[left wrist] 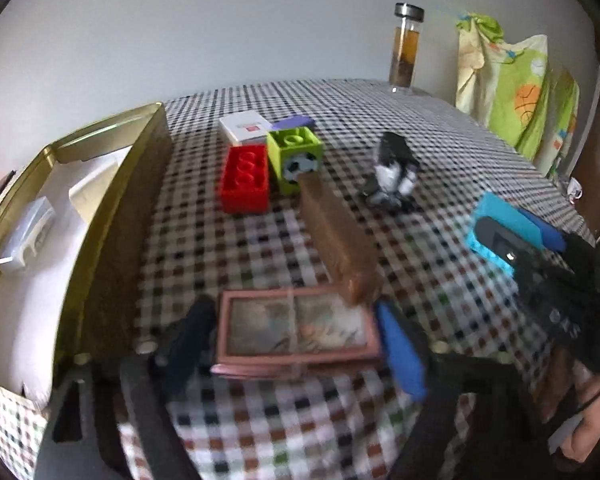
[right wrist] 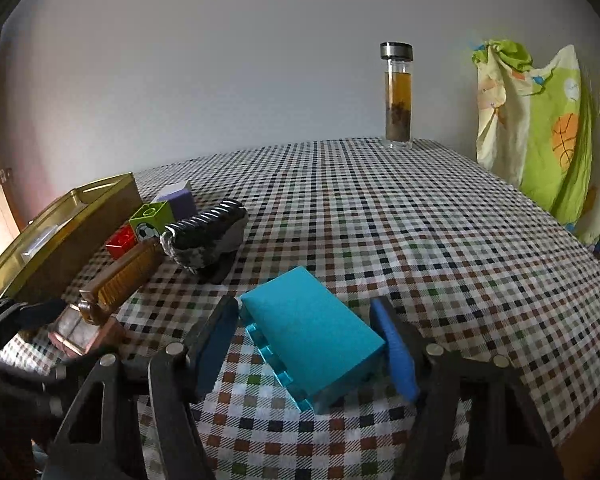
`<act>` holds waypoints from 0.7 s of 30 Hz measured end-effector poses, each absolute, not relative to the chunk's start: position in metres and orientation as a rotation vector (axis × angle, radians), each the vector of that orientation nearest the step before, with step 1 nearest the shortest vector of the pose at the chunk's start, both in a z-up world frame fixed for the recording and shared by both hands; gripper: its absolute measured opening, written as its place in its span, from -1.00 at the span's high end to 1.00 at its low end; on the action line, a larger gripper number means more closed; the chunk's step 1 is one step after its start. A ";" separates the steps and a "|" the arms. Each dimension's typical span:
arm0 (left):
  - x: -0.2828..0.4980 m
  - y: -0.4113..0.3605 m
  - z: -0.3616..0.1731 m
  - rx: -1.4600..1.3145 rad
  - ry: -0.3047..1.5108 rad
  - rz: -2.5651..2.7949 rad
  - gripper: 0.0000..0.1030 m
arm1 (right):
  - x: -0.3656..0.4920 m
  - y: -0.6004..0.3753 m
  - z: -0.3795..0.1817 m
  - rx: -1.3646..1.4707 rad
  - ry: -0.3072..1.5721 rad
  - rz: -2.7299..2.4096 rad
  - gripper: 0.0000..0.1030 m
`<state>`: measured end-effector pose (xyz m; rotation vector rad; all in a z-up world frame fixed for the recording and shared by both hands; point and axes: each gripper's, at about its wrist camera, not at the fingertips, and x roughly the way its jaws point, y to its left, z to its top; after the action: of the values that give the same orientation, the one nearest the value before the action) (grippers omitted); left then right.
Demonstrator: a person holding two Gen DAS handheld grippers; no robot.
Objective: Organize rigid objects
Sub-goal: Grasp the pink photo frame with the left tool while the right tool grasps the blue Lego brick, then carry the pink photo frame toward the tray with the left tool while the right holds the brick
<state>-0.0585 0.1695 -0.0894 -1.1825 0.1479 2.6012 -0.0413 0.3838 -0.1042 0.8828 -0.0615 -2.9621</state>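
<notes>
Pink case (left wrist: 296,328) sits between the left gripper (left wrist: 300,344)'s spread jaws; brown block (left wrist: 336,240) leaning on it could topple. Right gripper (right wrist: 306,344)'s jaws straddle the tilted teal brick (right wrist: 312,336), grip uncertain.

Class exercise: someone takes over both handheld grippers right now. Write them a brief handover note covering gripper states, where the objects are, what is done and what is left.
Left gripper: fingers straddle the pink framed box; grip not confirmed.
Right gripper: fingers flank the turquoise toy brick, lying studs-down and tilted; contact unclear.
On the checked tablecloth: brown brush, red brick, green football brick, black-and-white toy figure, white box.
Done: the gold tin holds one small clear case.
Left: everything else.
</notes>
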 end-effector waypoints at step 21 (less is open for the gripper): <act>-0.063 0.142 -0.092 -1.148 0.105 2.548 -0.51 | -0.037 0.383 -0.103 0.815 -0.043 -2.926 -0.36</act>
<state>-0.0632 0.1422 -0.0923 -1.1479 0.1049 2.5479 -0.0369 0.3826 -0.1030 0.8152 -0.0428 -2.9263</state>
